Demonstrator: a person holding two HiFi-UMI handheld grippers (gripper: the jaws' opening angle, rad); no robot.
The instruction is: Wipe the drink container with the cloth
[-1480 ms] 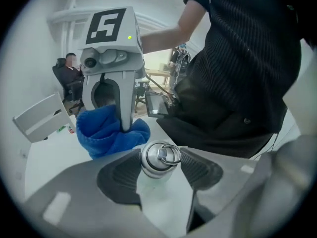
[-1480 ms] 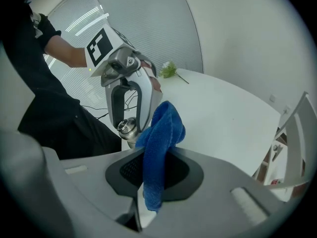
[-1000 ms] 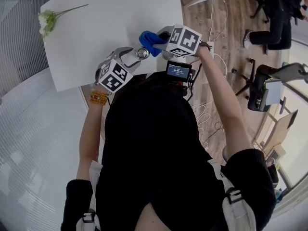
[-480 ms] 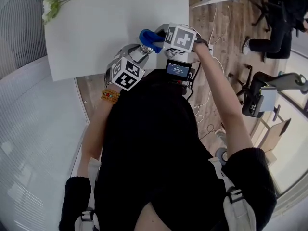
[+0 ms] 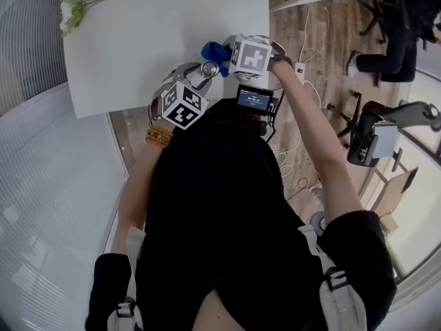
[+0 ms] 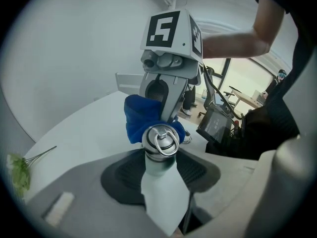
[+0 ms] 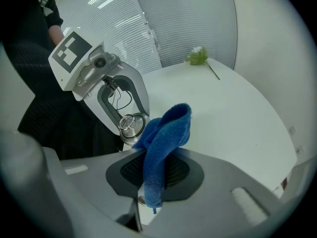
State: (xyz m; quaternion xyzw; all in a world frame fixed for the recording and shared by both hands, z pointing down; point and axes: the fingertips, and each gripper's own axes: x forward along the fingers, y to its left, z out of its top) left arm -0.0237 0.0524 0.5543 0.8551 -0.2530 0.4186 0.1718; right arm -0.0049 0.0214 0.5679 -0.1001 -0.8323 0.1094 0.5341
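Note:
A drink bottle with a pale body (image 6: 161, 192) and a metal cap with a ring (image 6: 160, 139) is held upright above the near edge of the white table (image 5: 138, 47). My left gripper (image 6: 161, 175) is shut on the bottle's body. My right gripper (image 7: 157, 175) is shut on a blue cloth (image 7: 164, 138). The cloth's folded end presses against the side of the cap (image 7: 130, 125). From the head view, the cloth (image 5: 212, 49) lies just beyond the cap (image 5: 209, 68), between the left gripper (image 5: 198, 80) and the right gripper (image 5: 225, 52).
A white flower (image 5: 71, 14) with a green stem lies at the table's far left corner. To the right is wooden floor with cables (image 5: 303, 26), office chairs (image 5: 368, 133) and a seated person (image 5: 396, 26). A small screen (image 5: 253, 101) hangs on my chest.
Both grippers drew in toward the table's near edge. The right gripper shifted a little left, bringing the cloth tighter against the bottle's cap. The left gripper kept its hold.

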